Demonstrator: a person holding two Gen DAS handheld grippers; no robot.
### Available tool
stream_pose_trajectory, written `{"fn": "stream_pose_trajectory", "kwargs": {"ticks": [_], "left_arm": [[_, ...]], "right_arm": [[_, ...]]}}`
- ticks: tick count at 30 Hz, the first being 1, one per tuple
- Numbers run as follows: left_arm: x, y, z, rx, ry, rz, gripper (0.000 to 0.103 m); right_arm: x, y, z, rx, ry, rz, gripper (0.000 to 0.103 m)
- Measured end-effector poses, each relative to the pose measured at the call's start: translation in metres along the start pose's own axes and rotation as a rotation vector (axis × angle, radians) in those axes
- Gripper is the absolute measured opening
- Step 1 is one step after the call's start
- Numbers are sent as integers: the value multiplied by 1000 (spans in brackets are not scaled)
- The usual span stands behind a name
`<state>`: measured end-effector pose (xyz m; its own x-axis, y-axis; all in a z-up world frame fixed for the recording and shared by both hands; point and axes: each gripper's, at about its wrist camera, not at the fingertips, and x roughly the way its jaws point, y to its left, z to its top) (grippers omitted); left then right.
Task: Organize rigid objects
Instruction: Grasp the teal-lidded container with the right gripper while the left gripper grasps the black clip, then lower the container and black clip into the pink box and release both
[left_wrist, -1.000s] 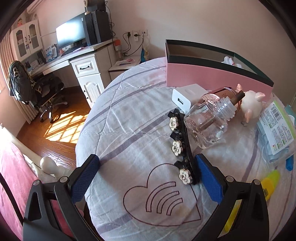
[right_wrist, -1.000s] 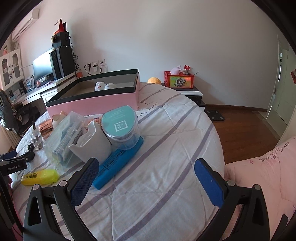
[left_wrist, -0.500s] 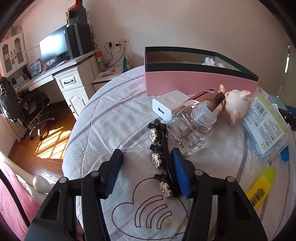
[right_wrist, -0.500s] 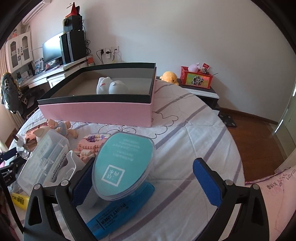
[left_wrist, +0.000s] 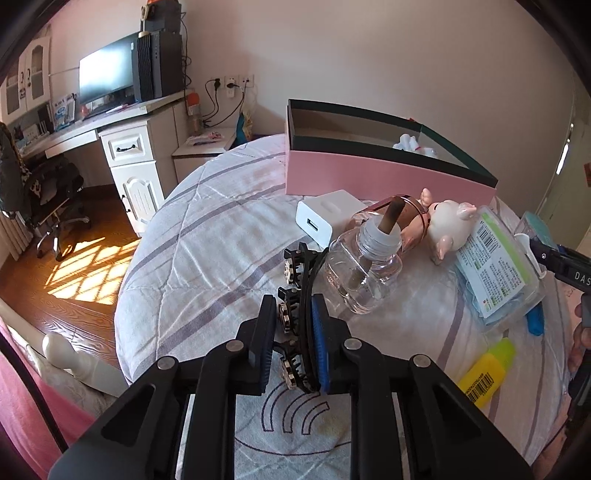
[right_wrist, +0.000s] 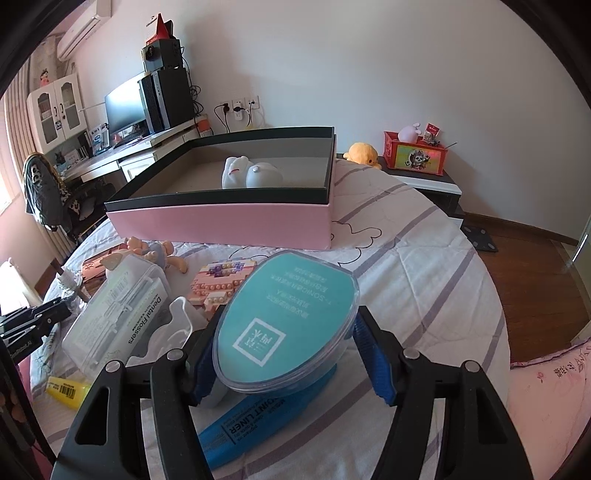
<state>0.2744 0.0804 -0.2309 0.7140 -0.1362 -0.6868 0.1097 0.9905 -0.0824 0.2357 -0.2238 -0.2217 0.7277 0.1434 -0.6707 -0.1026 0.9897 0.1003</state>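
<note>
Left gripper (left_wrist: 293, 345): fingers, wide open a second ago, now clamp the black hair clip (left_wrist: 300, 295) lying on the bed (left_wrist: 207, 236). Right gripper (right_wrist: 282, 350): fingers closing around the teal-lidded container (right_wrist: 291, 317) — contact unclear. Both items look ready for transfer to the pink box (right_wrist: 229, 221) — one white toy inside.

You get bright daylight in both views, with a sharp window-grid patch of sun on the wooden floor (left_wrist: 85, 266) at the left. The bedspread (left_wrist: 207, 236) is evenly lit, with soft shadows. Fisheye bending curves the walls, corners are black, and focus is crisp.
</note>
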Motion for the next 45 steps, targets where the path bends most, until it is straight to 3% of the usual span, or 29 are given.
{"fn": "stream_pose_trajectory", "kwargs": {"ticks": [8, 24, 29, 36, 45], "left_arm": [[-36, -11, 3, 8, -60, -22, 19], [-143, -79, 43, 103, -355, -36, 19], [-160, -91, 51, 122, -400, -44, 19], [-149, -96, 62, 137, -392, -38, 19], [-76, -81, 111, 156, -297, 7, 19]], "right_arm": [[-34, 14, 1, -9, -63, 41, 67], [-123, 62, 21, -52, -295, 94, 67], [-142, 73, 28, -74, -346, 106, 67], [-136, 77, 40, -98, -346, 116, 67], [-73, 64, 84, -111, -257, 109, 67]]}}
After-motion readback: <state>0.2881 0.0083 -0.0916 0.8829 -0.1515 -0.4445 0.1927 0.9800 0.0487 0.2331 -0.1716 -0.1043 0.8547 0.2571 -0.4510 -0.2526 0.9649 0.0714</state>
